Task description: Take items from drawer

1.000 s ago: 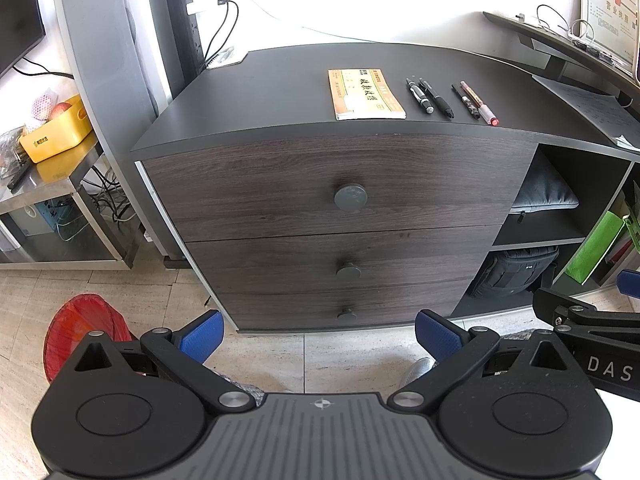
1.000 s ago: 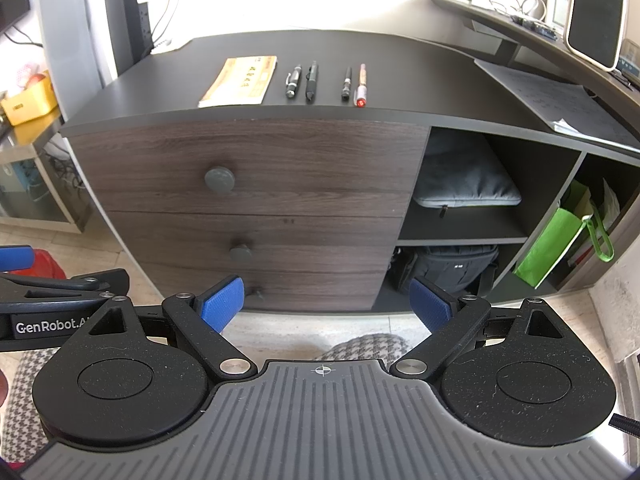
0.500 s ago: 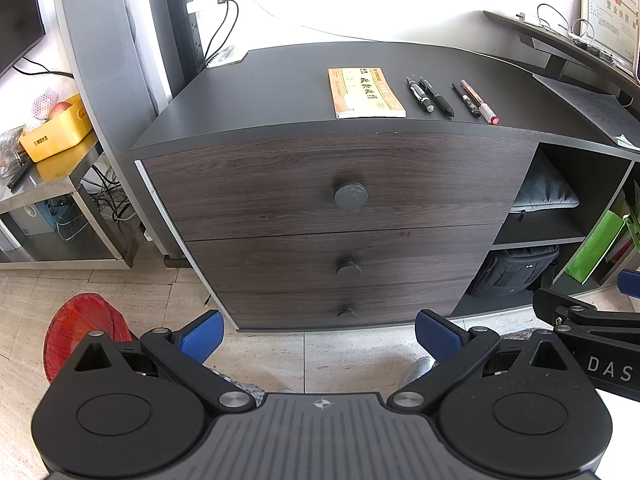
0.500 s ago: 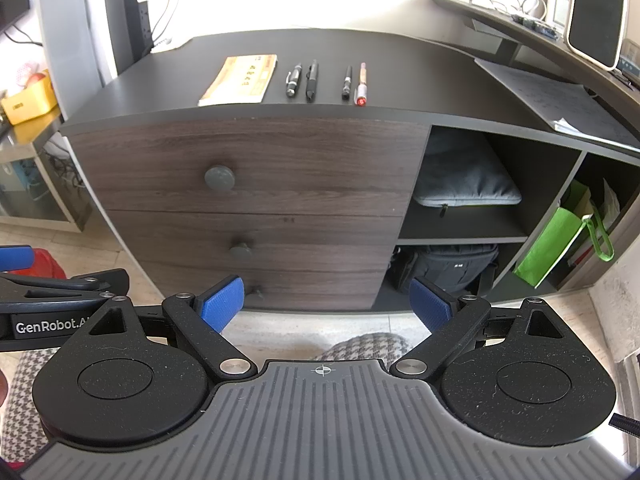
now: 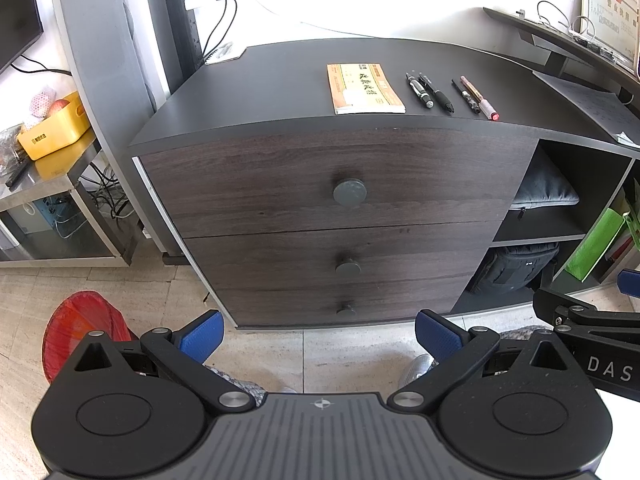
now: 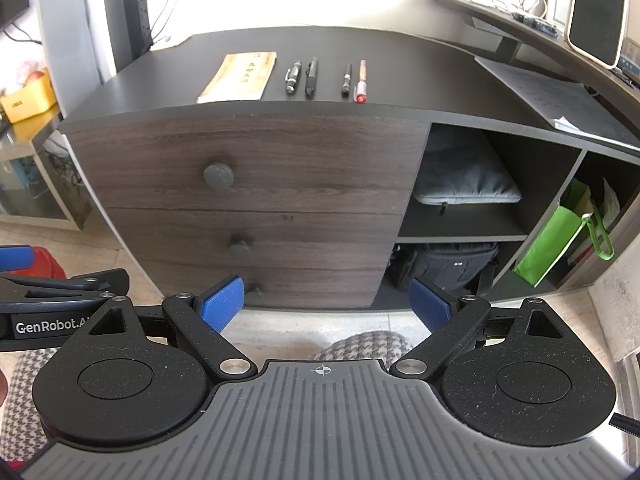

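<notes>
Top drawer (image 5: 340,176) of the dark wood-grain cabinet (image 6: 248,184) was closed, flush with the two drawers below it, its long axis running left to right and its round grey knob (image 5: 349,191) facing the cameras. On the cabinet top, near the front edge, lay a tan booklet (image 5: 363,89) with printed characters too small to read, then four pens (image 5: 450,92) side by side, long axes pointing front to back. The left gripper (image 5: 318,334) hung low before the bottom drawer, blue pads spread wide, holding nothing. The right gripper (image 6: 326,300) was likewise spread and empty, well apart from the cabinet. Lettering "GenRobot.A" showed on the left gripper's side in the right wrist view; "DAS" showed in the left wrist view.
</notes>
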The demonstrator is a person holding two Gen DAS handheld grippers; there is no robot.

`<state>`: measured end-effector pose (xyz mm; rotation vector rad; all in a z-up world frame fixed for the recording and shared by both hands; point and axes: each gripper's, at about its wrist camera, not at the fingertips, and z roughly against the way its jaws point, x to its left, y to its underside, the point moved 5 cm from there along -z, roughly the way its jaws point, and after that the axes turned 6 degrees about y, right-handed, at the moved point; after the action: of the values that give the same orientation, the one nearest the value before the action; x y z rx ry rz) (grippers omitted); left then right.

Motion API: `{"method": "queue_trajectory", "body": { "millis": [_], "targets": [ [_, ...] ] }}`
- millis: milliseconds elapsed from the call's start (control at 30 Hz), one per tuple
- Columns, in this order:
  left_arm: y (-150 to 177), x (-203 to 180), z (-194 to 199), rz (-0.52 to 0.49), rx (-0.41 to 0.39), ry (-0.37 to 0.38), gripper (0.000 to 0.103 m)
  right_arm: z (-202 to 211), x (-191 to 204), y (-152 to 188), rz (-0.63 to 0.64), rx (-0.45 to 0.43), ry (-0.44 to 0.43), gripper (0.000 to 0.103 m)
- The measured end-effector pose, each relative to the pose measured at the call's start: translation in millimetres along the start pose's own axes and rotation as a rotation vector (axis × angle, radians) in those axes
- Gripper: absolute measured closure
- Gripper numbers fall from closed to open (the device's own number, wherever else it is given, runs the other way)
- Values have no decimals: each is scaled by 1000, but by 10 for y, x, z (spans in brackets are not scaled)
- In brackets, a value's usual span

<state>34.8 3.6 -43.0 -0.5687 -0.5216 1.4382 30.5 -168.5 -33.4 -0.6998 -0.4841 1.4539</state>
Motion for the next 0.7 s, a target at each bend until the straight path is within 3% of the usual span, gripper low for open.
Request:
{"method": "queue_trajectory", "body": {
  "millis": [700],
  "targets": [
    [-16,-29,-207,-6,33,37,2,-163,-47,3,-19,27,20,10]
  ]
}}
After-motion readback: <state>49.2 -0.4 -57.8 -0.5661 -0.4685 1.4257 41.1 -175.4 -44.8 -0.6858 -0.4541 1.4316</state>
